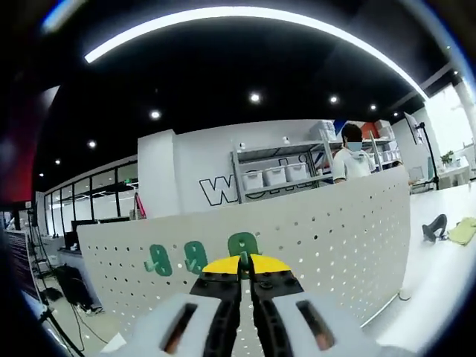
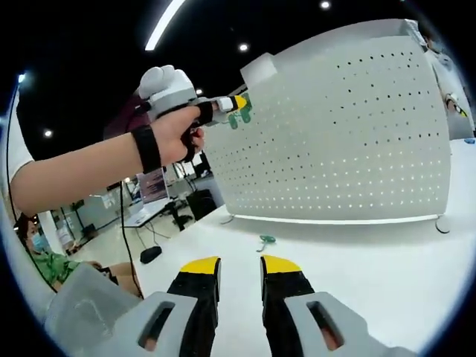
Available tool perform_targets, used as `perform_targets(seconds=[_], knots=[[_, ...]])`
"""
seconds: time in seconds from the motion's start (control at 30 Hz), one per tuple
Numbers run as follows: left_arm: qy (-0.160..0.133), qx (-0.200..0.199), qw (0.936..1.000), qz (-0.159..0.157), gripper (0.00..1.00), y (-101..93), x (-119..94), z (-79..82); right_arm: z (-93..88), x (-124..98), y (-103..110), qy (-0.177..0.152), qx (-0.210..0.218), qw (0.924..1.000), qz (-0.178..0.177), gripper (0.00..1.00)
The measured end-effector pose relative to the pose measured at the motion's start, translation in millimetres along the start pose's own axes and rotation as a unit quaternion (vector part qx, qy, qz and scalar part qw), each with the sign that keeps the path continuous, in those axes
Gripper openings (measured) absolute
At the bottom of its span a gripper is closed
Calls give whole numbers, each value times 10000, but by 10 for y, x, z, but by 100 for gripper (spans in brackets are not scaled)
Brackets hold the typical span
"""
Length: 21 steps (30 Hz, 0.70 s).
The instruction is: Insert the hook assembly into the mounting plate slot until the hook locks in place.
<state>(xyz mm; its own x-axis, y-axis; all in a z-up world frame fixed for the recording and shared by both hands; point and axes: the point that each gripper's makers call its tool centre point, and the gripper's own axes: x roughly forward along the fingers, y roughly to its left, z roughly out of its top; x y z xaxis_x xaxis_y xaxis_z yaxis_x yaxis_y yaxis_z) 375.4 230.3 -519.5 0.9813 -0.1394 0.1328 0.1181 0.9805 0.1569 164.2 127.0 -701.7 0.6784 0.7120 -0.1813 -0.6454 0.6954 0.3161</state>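
Note:
A white perforated mounting plate (image 1: pixel 335 223) stands upright on the table. In the left gripper view my left gripper (image 1: pixel 245 262) is shut on a green hook (image 1: pixel 243 243), holding it against the plate's upper part. Two more green hooks (image 1: pixel 158 260) (image 1: pixel 195 256) hang on the plate to its left. The right gripper view shows the left gripper (image 2: pixel 239 103) in a person's hand at the top left corner of the plate (image 2: pixel 335 126). My right gripper (image 2: pixel 240 265) stands open low over the table, nothing between its jaws. A loose green hook (image 2: pixel 265 240) lies just ahead of it.
The white table (image 2: pixel 357 260) runs in front of the plate. A black object (image 1: pixel 435 227) and a yellow-green item (image 1: pixel 462 230) lie at the plate's right end. Behind the plate stand a person (image 1: pixel 349 152) and shelves with bins (image 1: pixel 275 176). A seated person (image 2: pixel 44 260) is at the left.

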Motion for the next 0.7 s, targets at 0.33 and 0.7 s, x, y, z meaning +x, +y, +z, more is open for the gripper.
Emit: perform_targets(seconds=[0.33, 0.7], knots=[[27, 11, 10000, 50, 3, 32, 176, -39, 12, -29, -64, 6, 49, 10000, -45, 20], [114, 40, 9999, 69, 3, 57, 357, -108, -19, -18, -52, 46, 84, 9999, -33, 19]])
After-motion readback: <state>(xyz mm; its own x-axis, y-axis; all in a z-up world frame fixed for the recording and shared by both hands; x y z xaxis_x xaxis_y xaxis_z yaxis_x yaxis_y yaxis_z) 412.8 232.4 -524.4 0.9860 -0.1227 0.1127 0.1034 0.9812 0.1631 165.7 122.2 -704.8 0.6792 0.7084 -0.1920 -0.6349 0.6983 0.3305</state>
